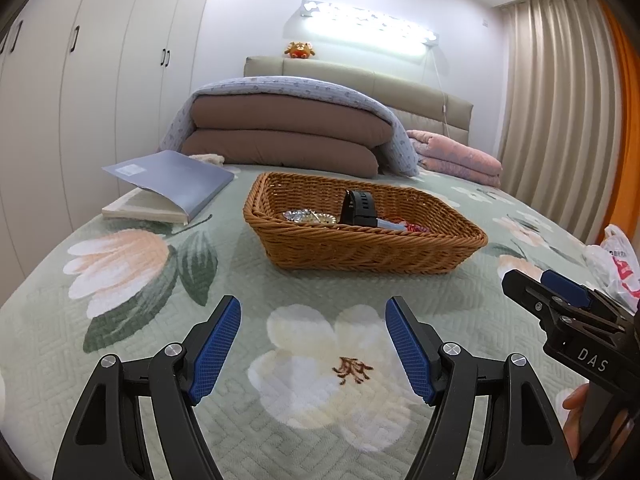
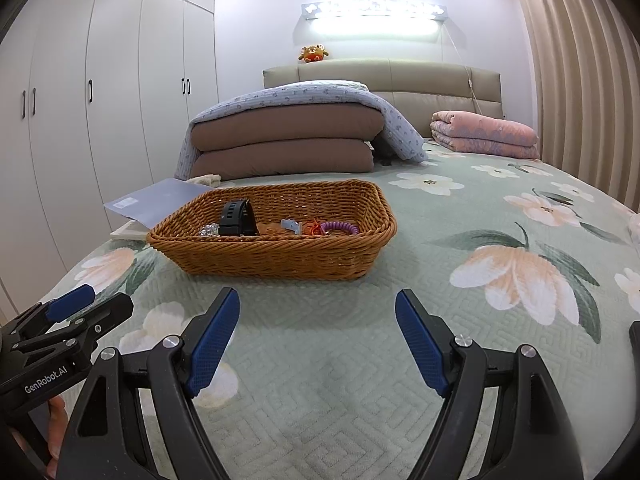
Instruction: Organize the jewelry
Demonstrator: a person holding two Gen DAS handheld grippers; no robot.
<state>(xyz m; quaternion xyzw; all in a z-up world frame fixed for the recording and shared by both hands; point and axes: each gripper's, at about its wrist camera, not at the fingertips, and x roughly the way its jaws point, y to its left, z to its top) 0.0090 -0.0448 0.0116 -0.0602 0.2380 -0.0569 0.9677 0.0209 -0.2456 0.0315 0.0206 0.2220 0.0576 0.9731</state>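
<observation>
Jewelry sits in a wicker basket (image 1: 360,248) on the flowered bedspread (image 1: 132,344), at twelve o'clock from the left gripper (image 1: 313,346) and eleven o'clock from the right gripper (image 2: 317,340). Both grippers hover over the bedspread with jaws spread wide, holding nothing. Inside the basket a black watch (image 2: 239,218) stands upright, clear beads (image 2: 209,231) just beside it at nine o'clock, a purple coil band (image 2: 340,227) at three o'clock.

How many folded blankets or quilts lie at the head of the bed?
2: a large brown-and-blue quilt stack at the middle, and a pink quilt to its right, beside the curtain. Others may be hidden behind.
</observation>
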